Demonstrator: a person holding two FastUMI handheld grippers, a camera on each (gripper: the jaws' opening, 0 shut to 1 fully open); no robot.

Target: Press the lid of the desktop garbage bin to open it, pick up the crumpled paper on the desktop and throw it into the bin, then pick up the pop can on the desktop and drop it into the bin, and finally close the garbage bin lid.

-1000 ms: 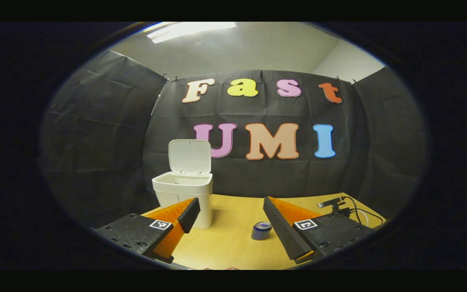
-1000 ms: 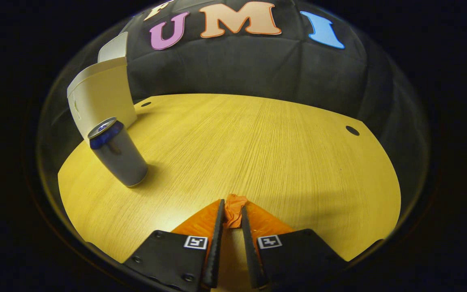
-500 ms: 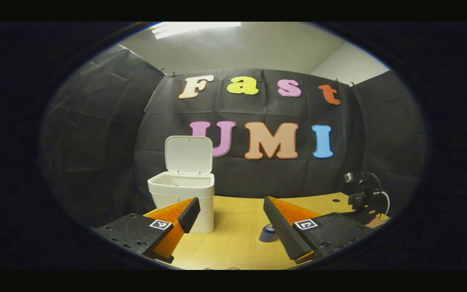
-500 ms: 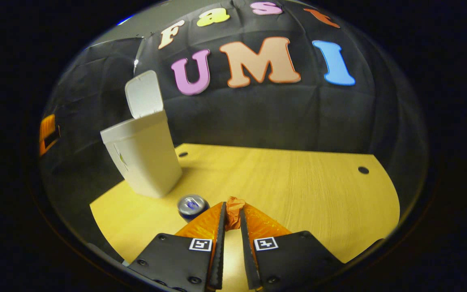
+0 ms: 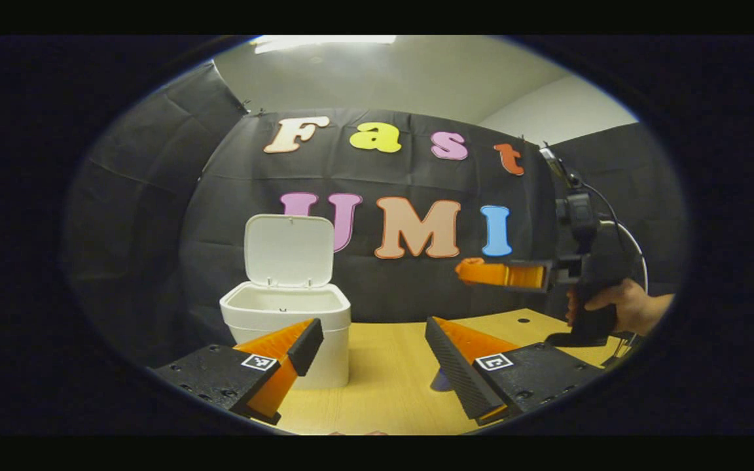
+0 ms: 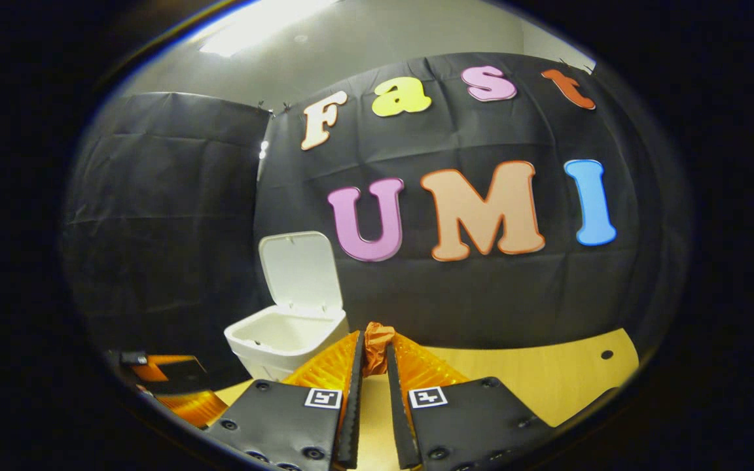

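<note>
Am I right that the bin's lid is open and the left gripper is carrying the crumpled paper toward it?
Not quite: the right gripper, not the left, is shut on the crumpled paper, as the right gripper view shows. The bin's lid is indeed open.

Bin (image 5: 285, 314) smooth matt plastic; table (image 5: 390, 386) pale wood grain; wall (image 6: 167, 216) creased matt cloth; paper (image 6: 376, 340) crumpled

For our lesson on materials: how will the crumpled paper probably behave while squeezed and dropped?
The crumpled paper looks soft, bulging past the right gripper, so it likely compresses. Probably light. Its creases suggest little rolling in the bin.
</note>
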